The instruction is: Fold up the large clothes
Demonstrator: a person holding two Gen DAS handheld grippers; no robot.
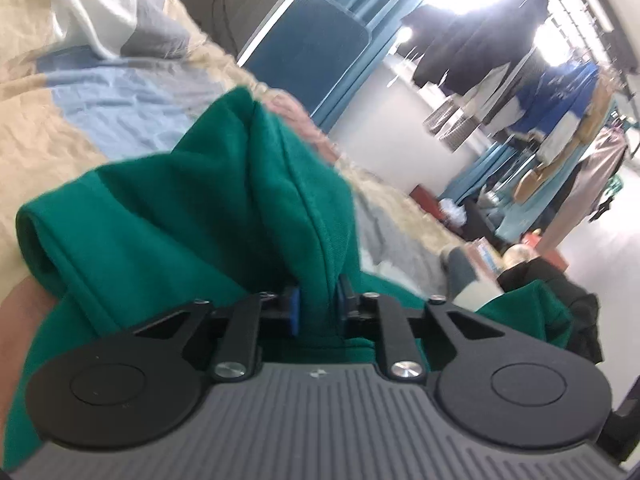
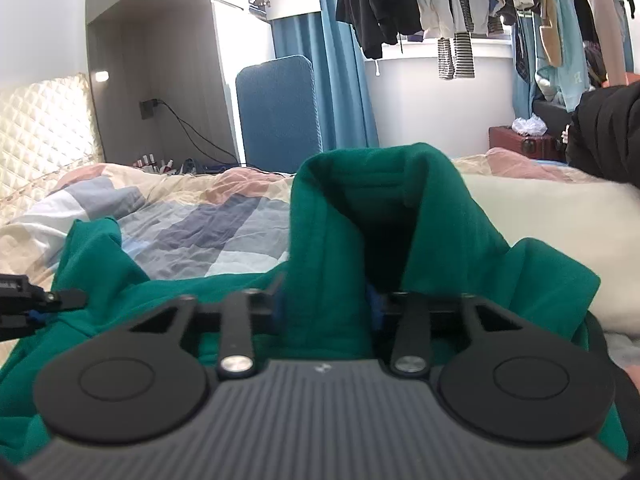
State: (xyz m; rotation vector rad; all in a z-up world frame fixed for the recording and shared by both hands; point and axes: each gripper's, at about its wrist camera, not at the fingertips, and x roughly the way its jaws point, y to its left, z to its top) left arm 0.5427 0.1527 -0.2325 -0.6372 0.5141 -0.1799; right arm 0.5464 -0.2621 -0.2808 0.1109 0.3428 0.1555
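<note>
A large green garment (image 1: 208,208) lies on the patchwork bed cover (image 1: 100,92). My left gripper (image 1: 318,300) is shut on a bunched fold of it with a seam running up from the jaws. In the right wrist view my right gripper (image 2: 328,300) is shut on a thick ribbed fold of the same green garment (image 2: 360,208), which stands up in front of the camera. The left gripper (image 2: 36,300) shows at the far left edge of that view, on the cloth. The left wrist view is tilted and blurred.
The bed cover (image 2: 192,224) stretches to a quilted headboard (image 2: 40,120). A white pillow (image 2: 552,224) lies at the right. A blue panel (image 2: 276,112), blue curtains (image 2: 344,80) and hanging clothes (image 2: 460,0) stand behind the bed. A dark sleeve (image 2: 608,128) is at the right edge.
</note>
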